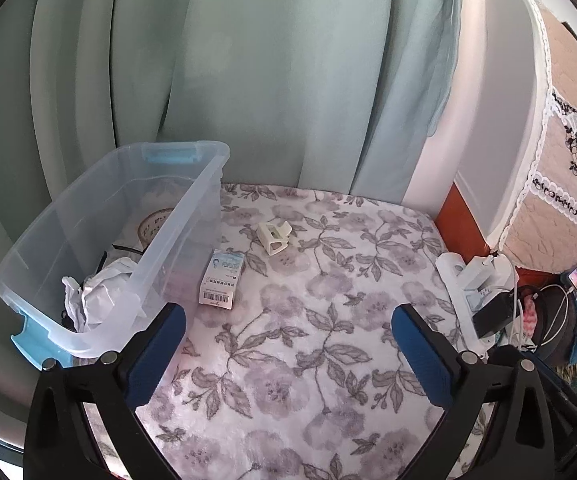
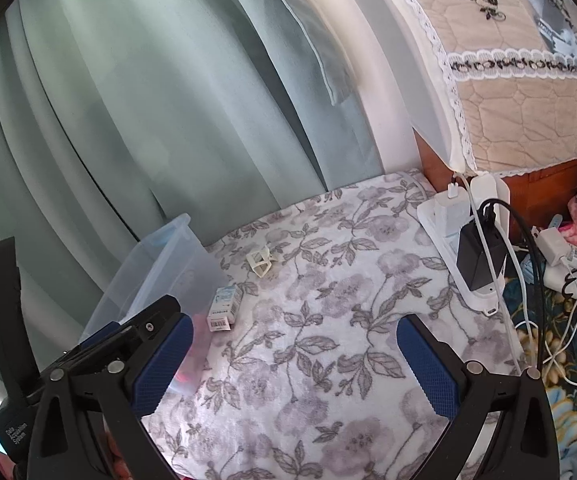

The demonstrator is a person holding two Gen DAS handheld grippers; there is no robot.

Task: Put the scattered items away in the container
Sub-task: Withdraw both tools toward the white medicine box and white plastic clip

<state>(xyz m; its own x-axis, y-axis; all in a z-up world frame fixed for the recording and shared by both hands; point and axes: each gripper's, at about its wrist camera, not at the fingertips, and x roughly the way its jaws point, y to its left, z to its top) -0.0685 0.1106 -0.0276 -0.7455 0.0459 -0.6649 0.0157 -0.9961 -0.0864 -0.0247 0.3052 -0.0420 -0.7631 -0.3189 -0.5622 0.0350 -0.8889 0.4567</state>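
Observation:
A clear plastic bin (image 1: 192,200) with blue handles stands at the left on the floral blanket (image 1: 308,340); crumpled white paper (image 1: 96,296), a dark cable and a round item lie inside. A small white box with a barcode (image 1: 221,279) lies just right of the bin. Farther back lies a cream plastic clip (image 1: 274,237). My left gripper (image 1: 288,332) is open above the blanket, nothing between its blue pads. In the right wrist view the bin (image 2: 156,264), the box (image 2: 224,307) and the clip (image 2: 260,262) show ahead-left; my right gripper (image 2: 294,340) is open and empty.
A white power strip (image 2: 468,240) with chargers and tangled cables (image 2: 544,320) lies at the blanket's right edge, beside a wooden cabinet under a lace-trimmed cover (image 2: 520,112). Pale green curtains (image 1: 248,80) hang behind. The left gripper's black body (image 2: 100,344) sits low left in the right wrist view.

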